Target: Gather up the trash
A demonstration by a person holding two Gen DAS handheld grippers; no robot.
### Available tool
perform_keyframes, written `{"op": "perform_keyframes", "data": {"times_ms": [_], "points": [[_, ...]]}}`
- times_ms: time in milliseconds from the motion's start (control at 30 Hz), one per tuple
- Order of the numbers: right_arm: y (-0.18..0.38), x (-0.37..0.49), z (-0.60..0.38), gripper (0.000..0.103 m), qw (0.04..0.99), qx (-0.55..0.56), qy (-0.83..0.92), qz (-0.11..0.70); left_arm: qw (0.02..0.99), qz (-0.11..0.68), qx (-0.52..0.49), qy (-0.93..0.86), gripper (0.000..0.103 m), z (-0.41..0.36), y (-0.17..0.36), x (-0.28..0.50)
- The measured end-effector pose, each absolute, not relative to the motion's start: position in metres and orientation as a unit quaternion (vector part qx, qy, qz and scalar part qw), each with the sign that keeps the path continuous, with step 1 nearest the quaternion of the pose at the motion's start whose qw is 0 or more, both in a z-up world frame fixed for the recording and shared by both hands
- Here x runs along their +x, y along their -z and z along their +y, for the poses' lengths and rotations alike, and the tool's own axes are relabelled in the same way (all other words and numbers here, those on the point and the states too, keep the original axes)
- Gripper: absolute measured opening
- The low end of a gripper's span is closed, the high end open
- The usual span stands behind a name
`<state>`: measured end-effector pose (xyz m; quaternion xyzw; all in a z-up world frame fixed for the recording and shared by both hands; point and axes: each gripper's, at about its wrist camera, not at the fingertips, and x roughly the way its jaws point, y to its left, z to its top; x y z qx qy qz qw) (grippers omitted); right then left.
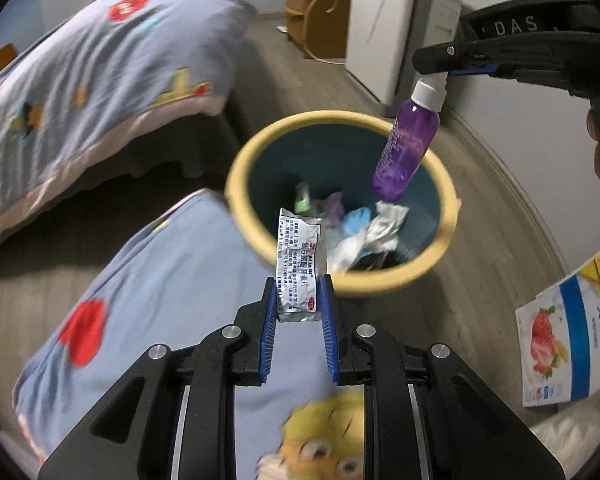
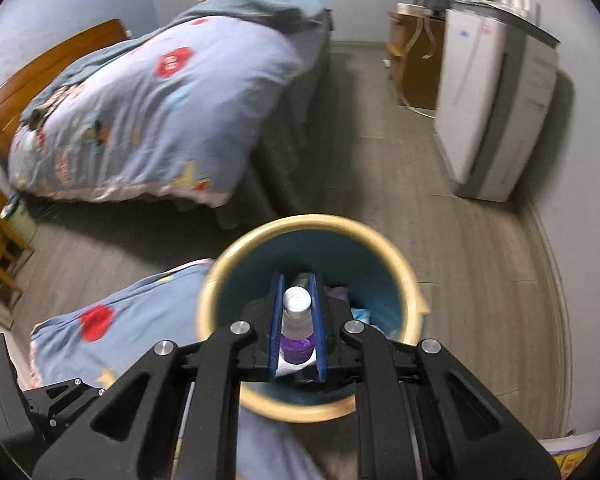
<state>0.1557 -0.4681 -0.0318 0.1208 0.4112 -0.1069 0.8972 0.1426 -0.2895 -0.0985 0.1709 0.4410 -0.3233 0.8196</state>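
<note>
My left hand-held gripper [image 1: 299, 300] is pinching a foil sachet [image 1: 299, 270] at the bin's [image 1: 440, 256] seven o'clock rim. My right hand-held gripper [image 2: 298, 320] is gripping a purple bottle [image 1: 406, 148] by its neck, dangling over the bin's two o'clock edge.

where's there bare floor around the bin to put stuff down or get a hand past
Bare floor lies between the bin, the bed and the white cabinet. Crowded: the quilt touches the bin's left rim, a box lies by the right wall, and trash covers the bin's bottom.
</note>
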Motion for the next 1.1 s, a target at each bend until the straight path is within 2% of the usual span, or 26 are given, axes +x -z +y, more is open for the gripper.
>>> {"op": "perform_keyframes", "data": {"times_ms": [367,400,433,467,500,633,800,933,1100], "points": [[0.057,0.162,-0.491,0.013,0.881,0.144,0.126,0.434,0.817,0.441,0.186,0.322,0.024,-0.349,0.123,0.179],[0.058,0.162,-0.492,0.017,0.881,0.146,0.126,0.432,0.819,0.440,0.185,0.319,0.027,-0.349,0.122,0.181],[0.057,0.162,-0.493,0.022,0.881,0.146,0.126,0.432,0.821,0.439,0.181,0.316,0.036,-0.349,0.122,0.181],[0.057,0.161,-0.494,0.032,0.882,0.144,0.129,0.430,0.825,0.436,0.175,0.314,0.049,-0.346,0.120,0.181],[0.056,0.161,-0.493,0.037,0.883,0.142,0.130,0.429,0.829,0.431,0.171,0.313,0.053,-0.343,0.118,0.180],[0.053,0.156,-0.492,0.038,0.883,0.131,0.124,0.433,0.836,0.424,0.157,0.310,0.065,-0.330,0.110,0.174],[0.050,0.144,-0.487,0.058,0.890,0.085,0.102,0.436,0.846,0.413,0.138,0.306,0.076,-0.307,0.099,0.154],[0.047,0.133,-0.485,0.075,0.896,0.058,0.082,0.432,0.857,0.405,0.131,0.292,0.091,-0.296,0.090,0.141],[0.050,0.123,-0.479,0.091,0.895,0.030,0.063,0.440,0.862,0.406,0.119,0.279,0.094,-0.280,0.084,0.131]]}}
